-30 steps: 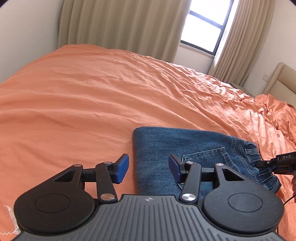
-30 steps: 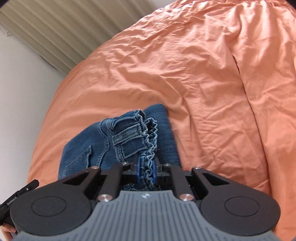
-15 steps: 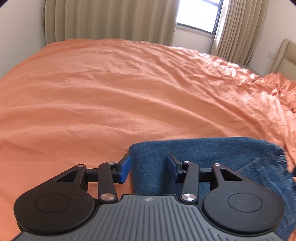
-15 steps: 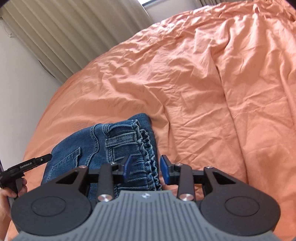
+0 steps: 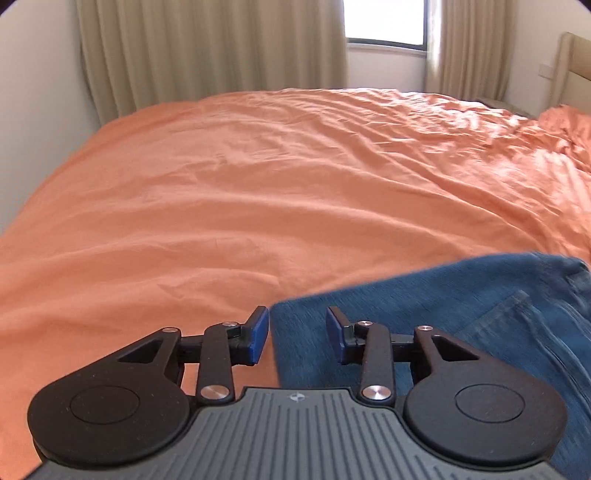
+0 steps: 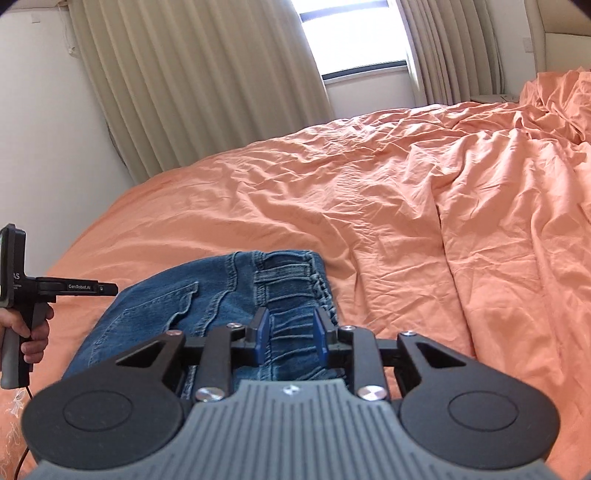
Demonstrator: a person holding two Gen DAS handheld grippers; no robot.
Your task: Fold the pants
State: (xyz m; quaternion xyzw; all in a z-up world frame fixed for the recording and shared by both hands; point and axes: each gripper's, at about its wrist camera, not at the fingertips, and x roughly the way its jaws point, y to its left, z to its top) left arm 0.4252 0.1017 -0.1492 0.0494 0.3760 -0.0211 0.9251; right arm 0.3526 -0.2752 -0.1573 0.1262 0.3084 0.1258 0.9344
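The blue jeans [image 6: 207, 306] lie folded into a compact rectangle on the orange bed [image 6: 369, 221], back pocket and elastic waistband up. My right gripper [image 6: 291, 334] is open, its blue pads on either side of the waistband without pinching it. In the left wrist view the jeans [image 5: 443, 317] fill the lower right. My left gripper [image 5: 297, 334] is open and empty over their left folded edge. The left gripper's body and the hand holding it show at the left edge of the right wrist view [image 6: 22, 291].
Wrinkled orange bedding [image 5: 258, 192] covers the whole bed, with a bunched ridge at the right [image 6: 535, 147]. Beige curtains [image 5: 207, 55] and a bright window [image 6: 354, 33] stand behind. A white wall [image 6: 48, 147] is at the left, a headboard [image 5: 576, 62] at the far right.
My right gripper has opened and let go of the waistband, then drawn back and tilted up. My left gripper, open throughout, has also pulled back and tilted up from the jeans.
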